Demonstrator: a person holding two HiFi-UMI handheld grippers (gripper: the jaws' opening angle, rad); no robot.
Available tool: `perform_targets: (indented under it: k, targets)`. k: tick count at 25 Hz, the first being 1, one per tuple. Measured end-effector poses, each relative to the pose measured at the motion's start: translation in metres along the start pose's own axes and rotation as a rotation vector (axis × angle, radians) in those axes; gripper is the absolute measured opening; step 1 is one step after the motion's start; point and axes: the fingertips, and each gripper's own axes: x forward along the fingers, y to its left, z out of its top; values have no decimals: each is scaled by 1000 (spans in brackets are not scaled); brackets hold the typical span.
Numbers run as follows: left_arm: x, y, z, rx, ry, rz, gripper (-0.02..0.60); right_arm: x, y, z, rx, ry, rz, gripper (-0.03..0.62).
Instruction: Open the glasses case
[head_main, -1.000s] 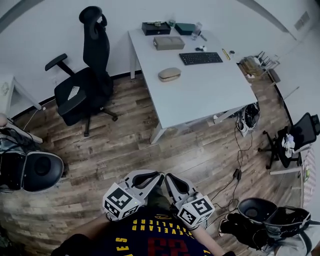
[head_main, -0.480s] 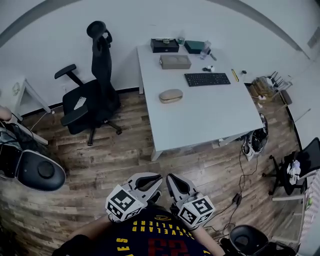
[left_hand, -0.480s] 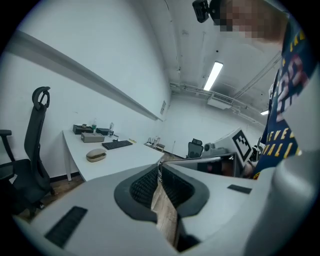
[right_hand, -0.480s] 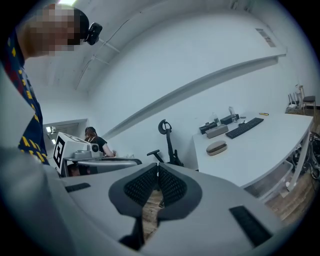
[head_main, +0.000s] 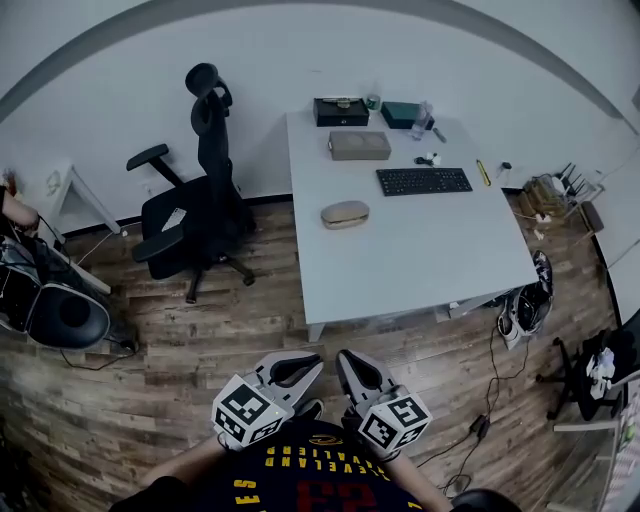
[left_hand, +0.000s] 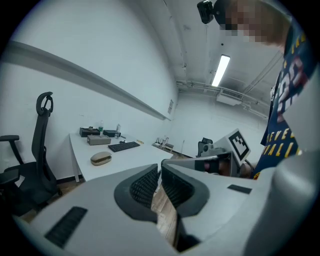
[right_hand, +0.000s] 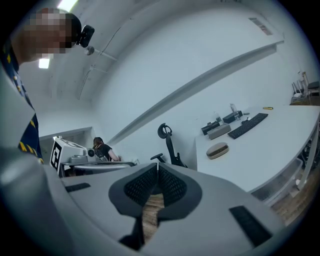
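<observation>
While both tools are held low in front of the person's torso, the left gripper (head_main: 300, 368) has its jaws closed, the ribbed pads meeting at the tips with nothing between them. The right gripper (head_main: 350, 365) is in the same condition: jaws together, empty. Neither tool touches any object. The glasses case (head_main: 345, 213) lies shut on the white table (head_main: 420, 260), near the keyboard (head_main: 424, 181), well apart from both grippers.

The left gripper (head_main: 303, 364) and right gripper (head_main: 348, 360) are held side by side, close before the chest, pointed forward and slightly down. Both pairs of jaws are closed together, empty.
</observation>
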Motion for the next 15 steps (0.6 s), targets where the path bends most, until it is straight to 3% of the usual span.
perform_targets:
  k: [9, 15]
  targets:
    - [17, 7, 6, -2, 17, 10, 35, 5, -16, 8, 18, -7, 10, 21]
    - [42, 21, 10, -8, 30, -45, 35, 13, -40, 20, 17, -18, -50, 21]
